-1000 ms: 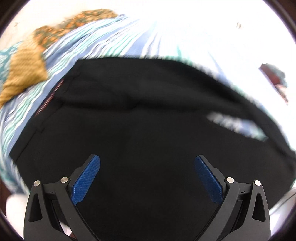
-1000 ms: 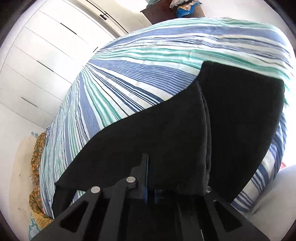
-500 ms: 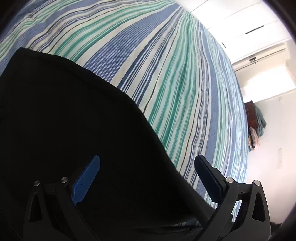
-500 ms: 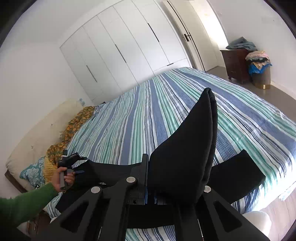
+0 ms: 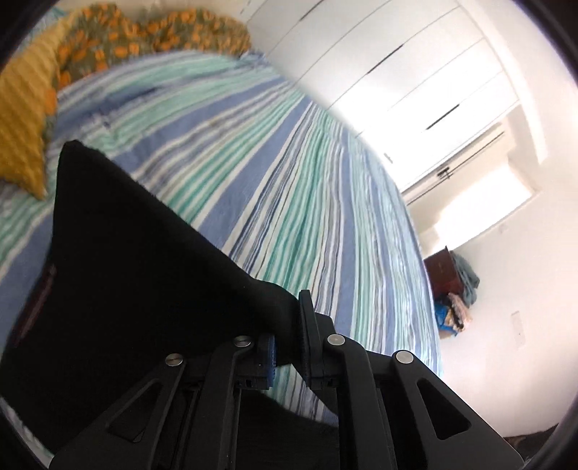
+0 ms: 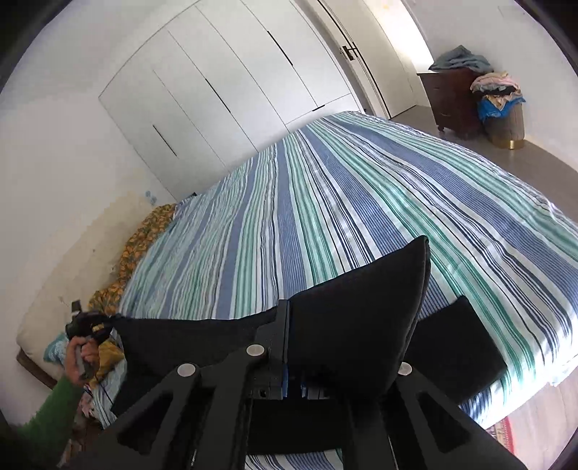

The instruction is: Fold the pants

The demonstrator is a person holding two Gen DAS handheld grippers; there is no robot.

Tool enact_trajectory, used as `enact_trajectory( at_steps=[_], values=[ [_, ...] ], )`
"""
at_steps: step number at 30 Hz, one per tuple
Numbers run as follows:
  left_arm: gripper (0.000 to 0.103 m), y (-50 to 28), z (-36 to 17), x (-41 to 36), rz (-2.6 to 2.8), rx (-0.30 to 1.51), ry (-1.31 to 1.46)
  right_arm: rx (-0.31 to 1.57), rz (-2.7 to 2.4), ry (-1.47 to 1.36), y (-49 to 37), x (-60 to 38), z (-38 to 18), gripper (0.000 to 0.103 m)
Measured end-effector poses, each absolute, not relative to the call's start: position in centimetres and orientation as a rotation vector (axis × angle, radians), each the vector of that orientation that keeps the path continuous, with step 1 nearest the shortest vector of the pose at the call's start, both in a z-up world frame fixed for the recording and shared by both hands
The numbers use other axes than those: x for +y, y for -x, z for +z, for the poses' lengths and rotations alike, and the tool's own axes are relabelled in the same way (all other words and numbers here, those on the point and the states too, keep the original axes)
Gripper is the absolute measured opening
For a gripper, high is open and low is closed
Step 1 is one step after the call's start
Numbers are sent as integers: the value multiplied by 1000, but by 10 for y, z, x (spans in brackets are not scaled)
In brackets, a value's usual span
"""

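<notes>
A bedroom scene seen from two handheld grippers, both lifting one pair of black pants (image 6: 346,318) above a bed.

At the far left of the right wrist view, a person's hand (image 6: 77,356) in a green sleeve (image 6: 50,415) grips the left gripper (image 6: 86,323), which pinches one end of the pants near patterned orange bedding (image 6: 141,249). From there the dark cloth stretches rightward in a taut band to the right gripper (image 6: 285,347) in the foreground. Its jaws are fully closed on a bunched fold of the fabric, which rises above them in a peaked flap. Further right, another part of the pants lies flat on the striped bedspread (image 6: 361,202), close to the near edge of the bed. Behind the bed stands a white wardrobe (image 6: 224,83); at the far right, a dark wooden dresser (image 6: 451,101) and a basket heaped with clothes (image 6: 500,105).

In the left wrist view, a yellow cushion (image 5: 21,126) and the orange bedding (image 5: 144,32) sit at the upper left. Below them the pants (image 5: 126,271) hang as a broad black sheet, narrowing rightward into the left gripper (image 5: 287,336). Its jaws are closing, nearly together, with a thick pinch of the cloth between the blue pads. The bedspread (image 5: 289,180) runs away to the right towards the wardrobe (image 5: 397,72) and dresser (image 5: 442,274).
</notes>
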State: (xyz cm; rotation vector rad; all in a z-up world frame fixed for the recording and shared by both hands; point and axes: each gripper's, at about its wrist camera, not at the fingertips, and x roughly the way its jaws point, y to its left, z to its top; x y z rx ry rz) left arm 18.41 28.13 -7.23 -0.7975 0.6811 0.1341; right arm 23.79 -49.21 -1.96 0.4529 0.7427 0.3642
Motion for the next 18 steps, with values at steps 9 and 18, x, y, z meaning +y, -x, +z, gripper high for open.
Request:
enact_trajectory(
  at_steps=[9, 18],
  values=[
    [13, -48, -231, 207, 285, 961, 896, 1051, 203, -426, -252, -523, -94, 5],
    [13, -51, -230, 200, 305, 962, 854, 1156, 95, -269, -247, -537, -139, 5]
  ],
)
